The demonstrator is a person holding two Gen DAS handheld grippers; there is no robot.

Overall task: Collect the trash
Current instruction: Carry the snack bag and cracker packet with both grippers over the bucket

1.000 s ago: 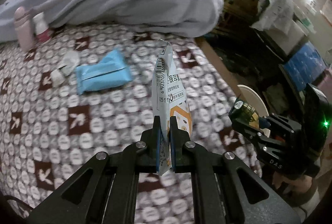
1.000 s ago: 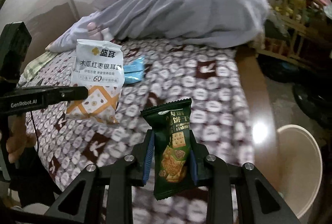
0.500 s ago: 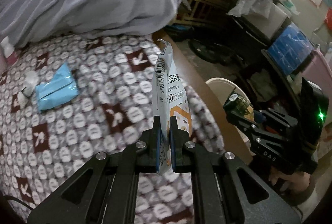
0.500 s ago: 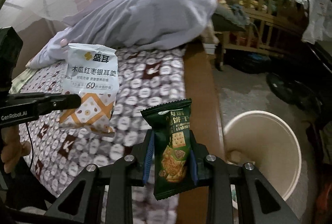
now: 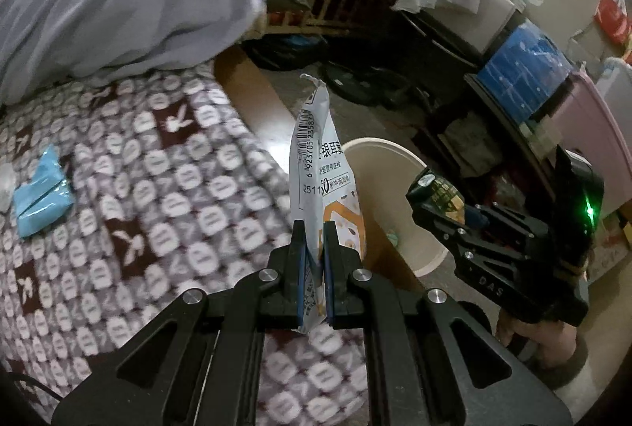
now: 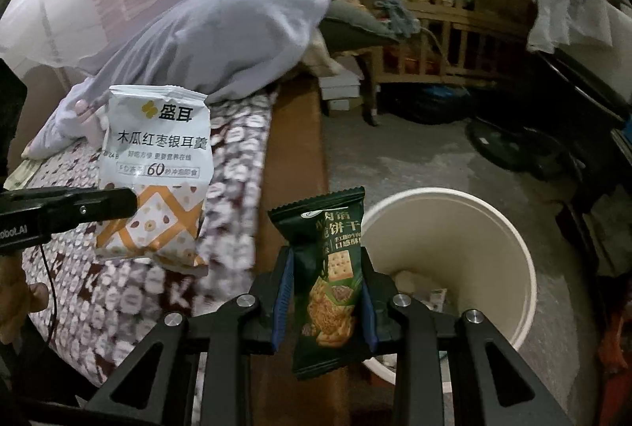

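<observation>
Trash bin's (image 6: pixel 493 228) littered inside shows only past right tongs (image 6: pixel 324 291).

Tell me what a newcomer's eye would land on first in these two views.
First, the white snack pouch pinched upright in the left claw above the patterned bedspread. Next, the dark green cracker packet gripped in the right claw, just beside the rim of the cream bin on the floor by the bed. Farther back on the bedspread lies a light blue pack.
</observation>
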